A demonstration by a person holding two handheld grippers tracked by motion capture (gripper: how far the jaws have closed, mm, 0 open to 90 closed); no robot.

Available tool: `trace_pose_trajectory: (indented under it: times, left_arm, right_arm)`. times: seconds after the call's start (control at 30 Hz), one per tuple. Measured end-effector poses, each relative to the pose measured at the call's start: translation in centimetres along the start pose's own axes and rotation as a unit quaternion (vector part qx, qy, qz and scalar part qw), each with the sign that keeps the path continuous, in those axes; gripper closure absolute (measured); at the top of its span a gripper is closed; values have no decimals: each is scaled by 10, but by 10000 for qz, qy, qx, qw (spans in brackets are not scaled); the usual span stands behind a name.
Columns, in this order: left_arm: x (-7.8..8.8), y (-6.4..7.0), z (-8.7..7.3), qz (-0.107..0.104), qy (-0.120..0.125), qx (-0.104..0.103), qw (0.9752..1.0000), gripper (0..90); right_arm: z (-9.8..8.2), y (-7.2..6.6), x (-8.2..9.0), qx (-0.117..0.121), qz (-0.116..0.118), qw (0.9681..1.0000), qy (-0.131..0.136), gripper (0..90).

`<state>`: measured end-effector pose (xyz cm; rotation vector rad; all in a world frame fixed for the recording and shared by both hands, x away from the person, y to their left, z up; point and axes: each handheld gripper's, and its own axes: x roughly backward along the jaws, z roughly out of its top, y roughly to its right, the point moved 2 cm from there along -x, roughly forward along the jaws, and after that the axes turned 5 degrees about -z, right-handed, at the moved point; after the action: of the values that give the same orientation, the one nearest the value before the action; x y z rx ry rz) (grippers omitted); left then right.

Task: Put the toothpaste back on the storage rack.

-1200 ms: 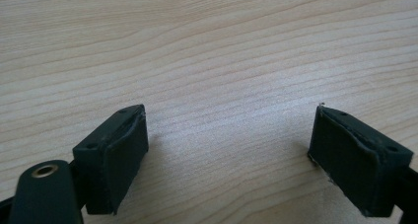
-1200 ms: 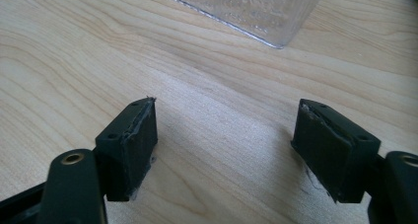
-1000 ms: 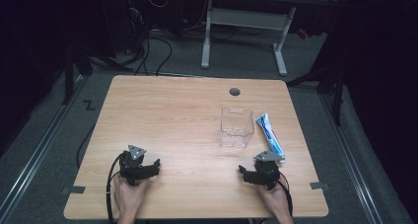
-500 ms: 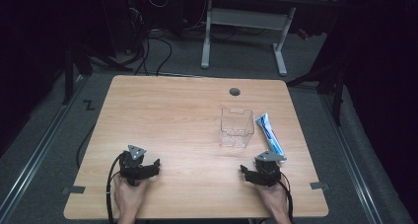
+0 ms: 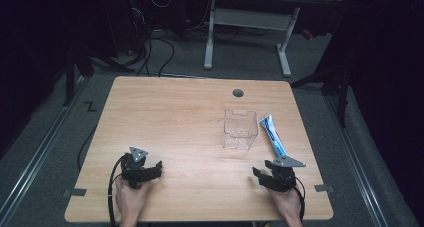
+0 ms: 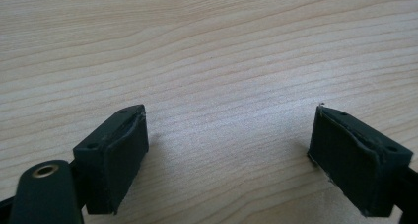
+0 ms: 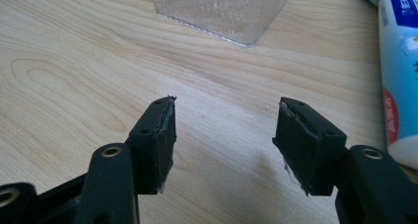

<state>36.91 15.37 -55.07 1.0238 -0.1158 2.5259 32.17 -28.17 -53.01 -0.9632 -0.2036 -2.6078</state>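
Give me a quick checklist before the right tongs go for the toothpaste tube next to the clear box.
1. Right tongs empty: ok, nothing between the jaws, which have just been closing.
2. Toothpaste tube free to grasp: ok, it lies flat on the table, right of the clear plastic box.
3. Box upright with its opening up: ok.
4. Path from right tongs to tube clear: ok, bare wood between.
5. Left tongs out of the way: ok, open over bare table at the near left.
6. Tube cap on: cannot tell.
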Motion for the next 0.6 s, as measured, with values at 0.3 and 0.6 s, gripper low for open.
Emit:
trace_pose_trajectory:
  times: [0.3, 0.6]
  left_arm:
    - [0, 0, 0, 0, 0, 0, 10000, 153]
    - [0, 0, 0, 0, 0, 0, 10000, 152]
  right_arm:
    - [-3, 11, 7, -183, 27, 9998, 35, 419]
    - [2, 19, 14, -224, 19, 9997, 92, 440]
